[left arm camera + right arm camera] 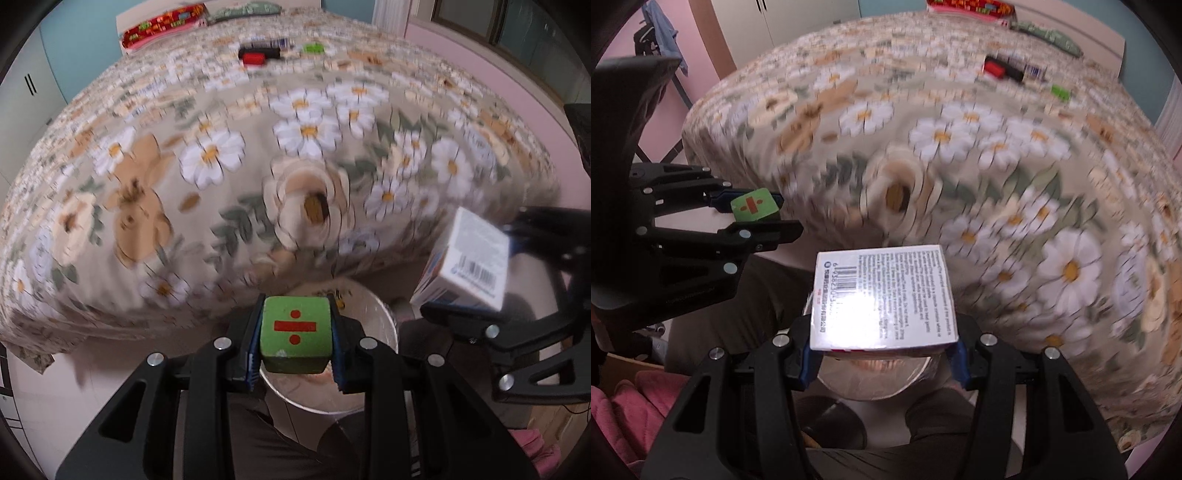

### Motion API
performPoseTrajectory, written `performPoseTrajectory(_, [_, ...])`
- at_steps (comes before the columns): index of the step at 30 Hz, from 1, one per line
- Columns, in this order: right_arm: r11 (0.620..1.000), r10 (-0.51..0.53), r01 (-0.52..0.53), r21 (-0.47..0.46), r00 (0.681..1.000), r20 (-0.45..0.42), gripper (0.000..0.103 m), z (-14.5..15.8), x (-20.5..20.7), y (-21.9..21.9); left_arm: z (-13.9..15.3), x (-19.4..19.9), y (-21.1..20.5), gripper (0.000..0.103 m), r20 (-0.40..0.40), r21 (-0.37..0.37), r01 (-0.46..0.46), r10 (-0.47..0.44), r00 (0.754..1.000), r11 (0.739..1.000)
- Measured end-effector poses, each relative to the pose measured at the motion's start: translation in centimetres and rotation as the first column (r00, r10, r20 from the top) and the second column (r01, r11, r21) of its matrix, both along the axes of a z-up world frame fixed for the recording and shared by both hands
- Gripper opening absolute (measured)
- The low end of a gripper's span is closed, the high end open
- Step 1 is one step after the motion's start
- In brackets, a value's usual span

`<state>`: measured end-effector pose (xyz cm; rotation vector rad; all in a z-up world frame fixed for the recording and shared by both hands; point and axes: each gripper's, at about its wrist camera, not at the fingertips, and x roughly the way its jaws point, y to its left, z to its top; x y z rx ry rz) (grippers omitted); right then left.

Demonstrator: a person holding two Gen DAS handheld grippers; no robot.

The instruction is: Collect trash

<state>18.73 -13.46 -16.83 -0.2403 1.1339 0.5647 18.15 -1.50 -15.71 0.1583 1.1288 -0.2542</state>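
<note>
You've got a matt green block (294, 334), a glossy cardboard box (881, 297), and a shiny metal-looking bin (384, 321) at lower centre.

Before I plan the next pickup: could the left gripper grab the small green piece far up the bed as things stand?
Probably not. The left gripper is shut on the green cube above the bucket, and the small green piece lies far across the bed.

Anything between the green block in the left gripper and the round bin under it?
Nothing; left wrist view shows open air between green block and bin.
</note>
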Motion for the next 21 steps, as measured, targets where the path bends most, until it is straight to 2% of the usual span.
performPoseTrajectory(11, [0.999, -0.019, 0.013, -0.036, 0.984, -0.176, 0.056, -8.9, -0.1, 0.8, -8.4, 0.4, -0.5, 0.032, -0.165, 0.018, -0.011, 0.014, 0.986, 1.0])
performPoseTrajectory(21, [0.998, -0.057, 0.043, -0.05, 0.945, -0.321, 0.056, -16.1, 0.6, 1.4, -15.9, 1.0, -0.7, 0.032, -0.322, 0.04, -0.022, 0.034, 0.946, 0.999])
